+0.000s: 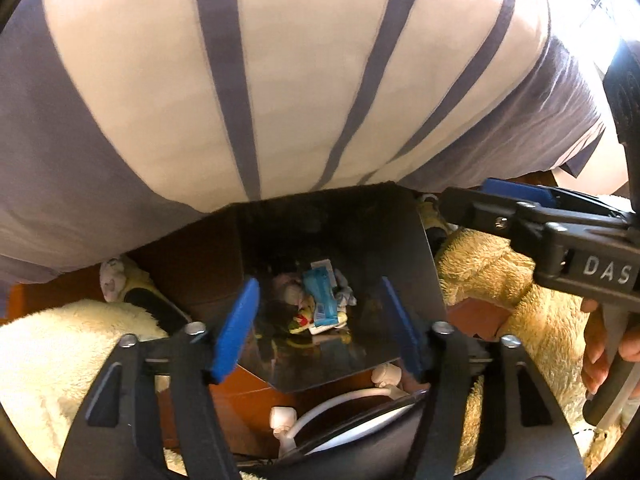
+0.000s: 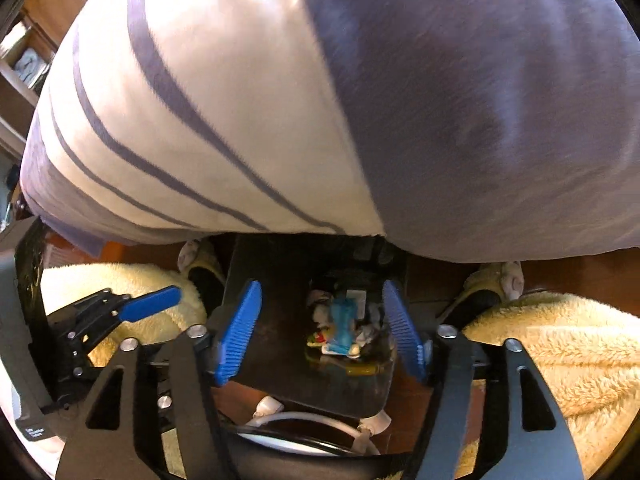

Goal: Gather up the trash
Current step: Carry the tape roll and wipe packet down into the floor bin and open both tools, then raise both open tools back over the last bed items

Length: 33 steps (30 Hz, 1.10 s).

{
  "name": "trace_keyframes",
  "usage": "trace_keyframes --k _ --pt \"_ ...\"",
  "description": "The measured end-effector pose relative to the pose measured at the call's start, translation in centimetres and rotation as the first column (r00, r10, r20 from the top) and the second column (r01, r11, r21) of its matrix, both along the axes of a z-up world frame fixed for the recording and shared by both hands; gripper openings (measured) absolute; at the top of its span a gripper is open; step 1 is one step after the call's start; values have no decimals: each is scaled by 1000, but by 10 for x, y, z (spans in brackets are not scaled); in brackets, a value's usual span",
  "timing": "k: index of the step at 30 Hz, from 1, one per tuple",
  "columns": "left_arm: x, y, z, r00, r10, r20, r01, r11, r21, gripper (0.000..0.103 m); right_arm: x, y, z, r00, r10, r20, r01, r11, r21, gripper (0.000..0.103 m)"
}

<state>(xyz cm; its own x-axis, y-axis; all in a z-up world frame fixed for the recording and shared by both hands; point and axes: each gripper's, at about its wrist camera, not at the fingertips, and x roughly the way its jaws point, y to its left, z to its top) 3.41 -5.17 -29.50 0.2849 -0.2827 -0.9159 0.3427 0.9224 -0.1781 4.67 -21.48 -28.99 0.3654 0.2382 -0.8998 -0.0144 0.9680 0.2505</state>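
Observation:
A dark square bin (image 1: 416,280) stands on the floor below me, between my feet. Inside lies trash (image 1: 320,300): a blue wrapper, crumpled white paper and a yellow-red wrapper. It shows in the right wrist view too (image 2: 340,326). My left gripper (image 1: 320,326) is open and empty above the bin. My right gripper (image 2: 324,326) is open and empty above the same bin (image 2: 272,304). The right gripper also shows at the right of the left wrist view (image 1: 516,196), and the left gripper shows at the left of the right wrist view (image 2: 156,300).
My striped white and grey shirt (image 1: 280,80) fills the upper half of both views. Fluffy yellow trousers (image 1: 500,272) and slippers (image 2: 200,260) flank the bin. A white power cable with plugs (image 1: 352,396) lies on the wooden floor near the bin.

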Motion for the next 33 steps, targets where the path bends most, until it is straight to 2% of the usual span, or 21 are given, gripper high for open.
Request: trace_keyframes --k 3,5,7,10,14,22,33 --pt "-1 4 11 999 10 38 -10 1000 9 80 -3 -5 9 999 -28 32 29 999 -42 94" --pt "-2 7 18 998 15 60 -16 1000 11 90 -5 -7 15 998 -38 54 41 997 -72 97" --pt "-3 11 28 996 21 86 -22 1000 14 95 -7 -8 22 997 -36 71 42 995 -86 98" --pt "-5 15 45 993 28 118 -29 1000 6 95 -9 -12 32 994 -44 96 52 996 -78 98" --pt "-9 21 71 983 34 181 -33 999 -9 95 -15 -21 64 984 -64 169 76 995 -65 99" --pt "-5 32 147 933 68 354 -52 997 -55 95 -16 -30 141 933 -60 356 94 992 -80 99" --pt "40 55 213 877 126 464 -114 992 -55 95 25 -31 213 873 -32 487 104 987 -121 100"
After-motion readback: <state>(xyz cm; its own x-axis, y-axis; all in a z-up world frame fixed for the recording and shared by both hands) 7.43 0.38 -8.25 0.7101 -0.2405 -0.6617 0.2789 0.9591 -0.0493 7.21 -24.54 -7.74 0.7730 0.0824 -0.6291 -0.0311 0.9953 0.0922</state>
